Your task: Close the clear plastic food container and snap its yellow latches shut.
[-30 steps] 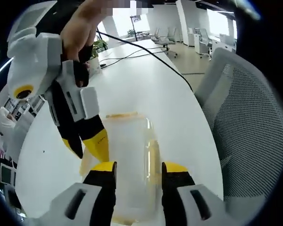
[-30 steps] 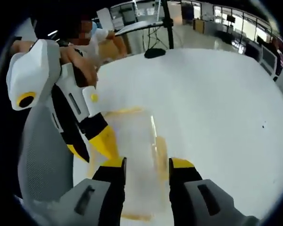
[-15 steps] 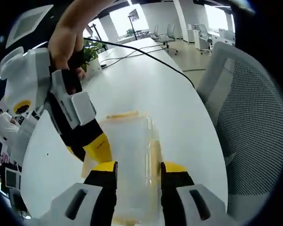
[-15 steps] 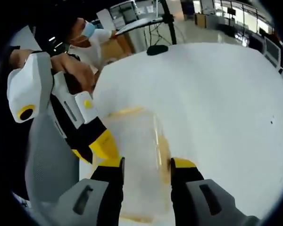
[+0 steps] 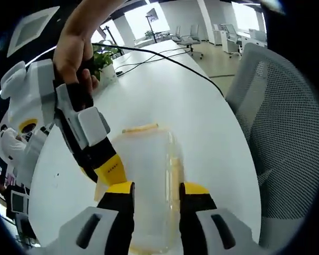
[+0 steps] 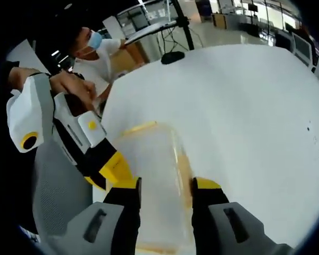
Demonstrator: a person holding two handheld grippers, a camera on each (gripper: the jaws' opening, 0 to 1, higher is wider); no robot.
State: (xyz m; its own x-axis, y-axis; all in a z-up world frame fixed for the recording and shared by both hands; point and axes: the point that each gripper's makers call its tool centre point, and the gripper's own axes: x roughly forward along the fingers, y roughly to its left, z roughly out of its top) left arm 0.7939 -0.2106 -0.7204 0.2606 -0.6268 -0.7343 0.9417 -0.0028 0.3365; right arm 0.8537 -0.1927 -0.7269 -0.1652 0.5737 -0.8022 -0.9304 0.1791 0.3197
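The clear plastic container (image 5: pixel 146 159) lies on the white table (image 5: pixel 165 95) with its lid down and yellow latches along its edges. My left gripper (image 5: pixel 153 190) hangs over the near end of the lid, jaws apart, nothing pinched between them. Held by a hand, the right gripper (image 5: pixel 101 171) reaches in from the left, its yellow fingertips (image 5: pixel 110 169) at the container's long side. In the right gripper view the container (image 6: pixel 154 159) sits beneath my right gripper (image 6: pixel 166 186), also open. There the left gripper (image 6: pixel 107 172) touches the container's left edge.
A grey mesh office chair (image 5: pixel 287 133) stands close to the table edge and appears again as the chair (image 6: pixel 53 180). A black cable (image 5: pixel 165 58) crosses the far table near a potted plant (image 5: pixel 103 61). A person (image 6: pixel 95 53) sits beyond the table.
Both views have drifted slightly with the hands. The container and the two grippers keep the same places relative to one another, and the jaw gaps look unchanged.
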